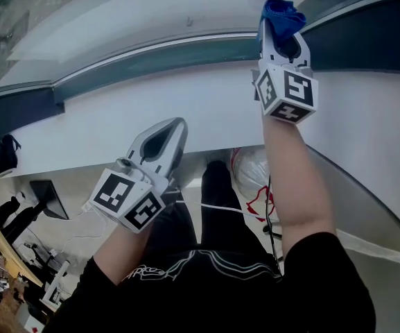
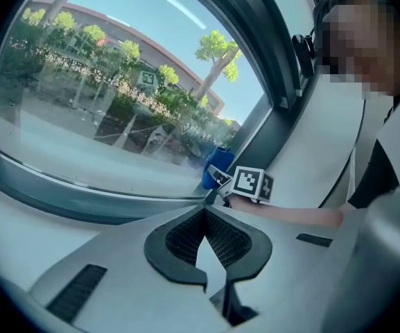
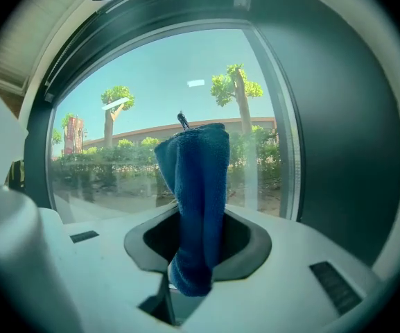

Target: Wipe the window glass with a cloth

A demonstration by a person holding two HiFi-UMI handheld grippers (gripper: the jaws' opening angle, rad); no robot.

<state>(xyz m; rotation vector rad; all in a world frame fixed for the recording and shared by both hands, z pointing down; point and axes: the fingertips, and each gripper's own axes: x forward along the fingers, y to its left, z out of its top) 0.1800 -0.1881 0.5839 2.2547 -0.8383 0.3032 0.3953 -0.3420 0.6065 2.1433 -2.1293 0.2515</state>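
Window glass point(image 3: 151, 137) lies just beyond the blue cloth point(image 3: 196, 186) pinched in the right gripper point(image 3: 194, 252), the left gripper point(image 2: 205, 220) being closed and empty; hard rubbing could pull the cloth out.

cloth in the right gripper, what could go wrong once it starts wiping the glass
The cloth stands out of the right gripper as a narrow folded strip, so it may slip from the grip under pressure. Little of it would meet the glass, which could leave streaks. Pressed hard, the plastic jaws behind it might touch the pane.
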